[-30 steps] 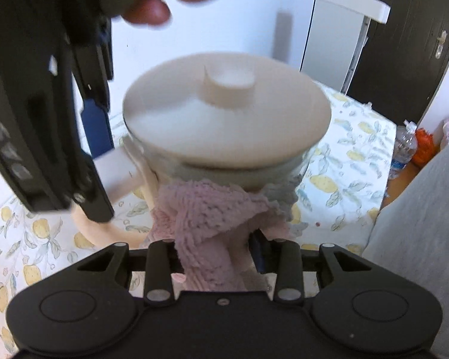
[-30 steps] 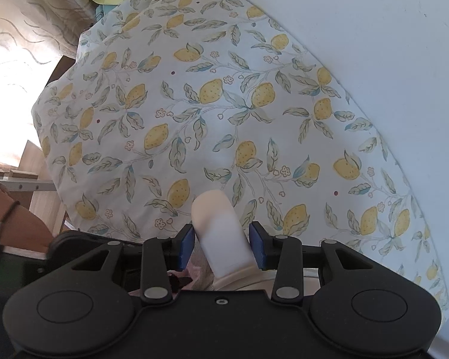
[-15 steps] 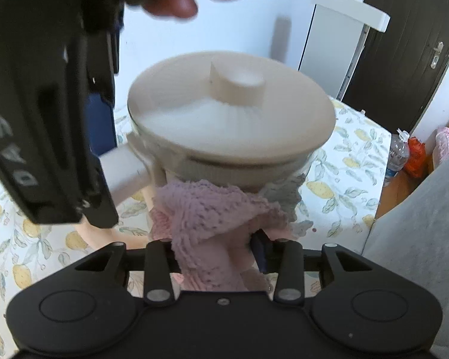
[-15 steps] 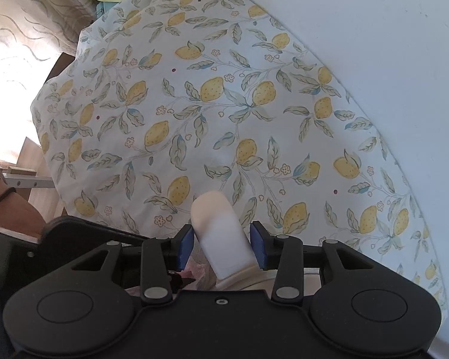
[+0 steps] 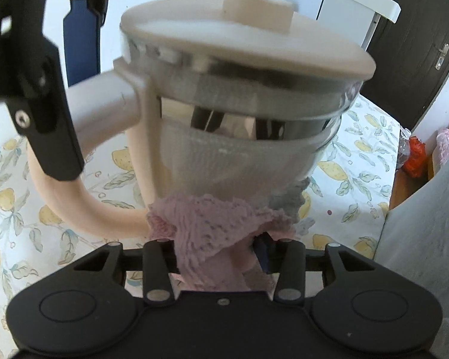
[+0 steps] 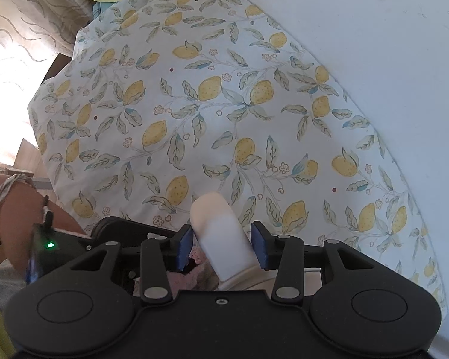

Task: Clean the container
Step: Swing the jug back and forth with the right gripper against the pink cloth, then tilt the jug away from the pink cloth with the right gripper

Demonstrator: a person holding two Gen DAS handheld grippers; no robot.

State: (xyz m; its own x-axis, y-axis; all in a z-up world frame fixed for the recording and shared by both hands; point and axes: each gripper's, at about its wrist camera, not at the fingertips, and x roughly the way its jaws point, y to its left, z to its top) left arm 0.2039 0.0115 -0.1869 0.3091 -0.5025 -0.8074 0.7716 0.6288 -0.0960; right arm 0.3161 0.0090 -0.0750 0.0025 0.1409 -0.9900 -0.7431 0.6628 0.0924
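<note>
A clear glass jug (image 5: 242, 161) with a cream lid (image 5: 248, 39) and cream handle (image 5: 83, 206) fills the left wrist view, held off the table. My left gripper (image 5: 221, 251) is shut on a pink knitted cloth (image 5: 212, 230) pressed against the jug's lower wall. My right gripper (image 6: 221, 239) is shut on the jug's cream handle (image 6: 221, 233); it also shows at the upper left of the left wrist view (image 5: 45, 95).
A table with a lemon-print cloth (image 6: 224, 104) lies below, against a white wall. A dark door (image 5: 416, 45), a water bottle (image 5: 404, 146) and a grey fabric edge (image 5: 428, 239) lie to the right. A person's forearm (image 6: 18, 206) is at left.
The jug has come closer and higher in the left wrist view, so its glass wall now shows. The cloth sits lower on the wall. The right gripper keeps its hold on the handle.
</note>
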